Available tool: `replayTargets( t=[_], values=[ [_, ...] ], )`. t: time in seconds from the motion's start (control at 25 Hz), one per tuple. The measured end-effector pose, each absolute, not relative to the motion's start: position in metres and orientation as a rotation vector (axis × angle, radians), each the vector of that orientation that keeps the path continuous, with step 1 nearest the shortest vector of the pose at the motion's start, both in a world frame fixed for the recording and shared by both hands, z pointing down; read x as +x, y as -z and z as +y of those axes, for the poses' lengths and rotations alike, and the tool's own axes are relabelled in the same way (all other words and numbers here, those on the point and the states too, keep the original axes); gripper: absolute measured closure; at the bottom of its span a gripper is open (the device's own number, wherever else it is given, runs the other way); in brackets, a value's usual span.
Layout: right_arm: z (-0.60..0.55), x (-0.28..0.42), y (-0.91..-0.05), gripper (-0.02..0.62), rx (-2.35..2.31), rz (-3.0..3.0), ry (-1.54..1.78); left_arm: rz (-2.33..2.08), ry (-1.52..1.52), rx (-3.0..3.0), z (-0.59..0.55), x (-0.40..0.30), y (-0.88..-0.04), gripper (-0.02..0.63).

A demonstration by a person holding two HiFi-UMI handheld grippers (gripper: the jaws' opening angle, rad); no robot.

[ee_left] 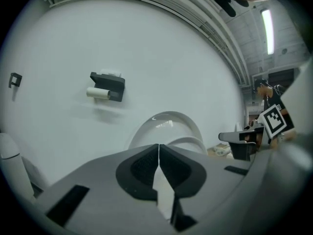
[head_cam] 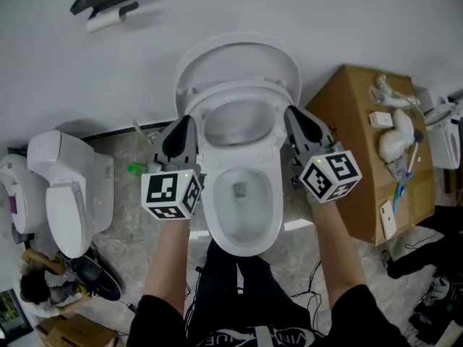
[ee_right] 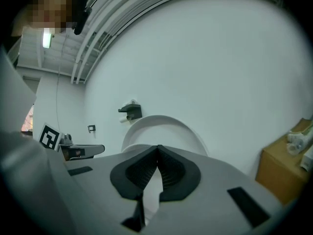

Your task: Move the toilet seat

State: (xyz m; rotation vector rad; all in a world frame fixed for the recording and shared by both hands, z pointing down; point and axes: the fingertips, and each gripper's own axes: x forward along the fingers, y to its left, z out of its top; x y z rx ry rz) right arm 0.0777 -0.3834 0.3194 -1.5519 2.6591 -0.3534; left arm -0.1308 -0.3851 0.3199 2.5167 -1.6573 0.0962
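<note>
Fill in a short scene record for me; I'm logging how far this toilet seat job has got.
toilet lid: up, against the wall
toilet seat: appears partly raised, tilted above the bowl
left gripper: jaws shut, nothing between them, tip at the seat's left edge
right gripper: jaws shut, nothing between them, tip at the seat's right edge
contact with seat: cannot tell
nearby: second toilet at left, cardboard box at right
</note>
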Motion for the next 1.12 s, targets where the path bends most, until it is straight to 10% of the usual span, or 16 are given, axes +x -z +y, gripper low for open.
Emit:
replayTargets(
  t=[1.12],
  values=[
    [-0.203,0.067,-0.266,0.589,-1.339,2.917,0.153,-1.716,-0.208,2.587,-0.201,-0.133,-0.264,0.601]
  ],
)
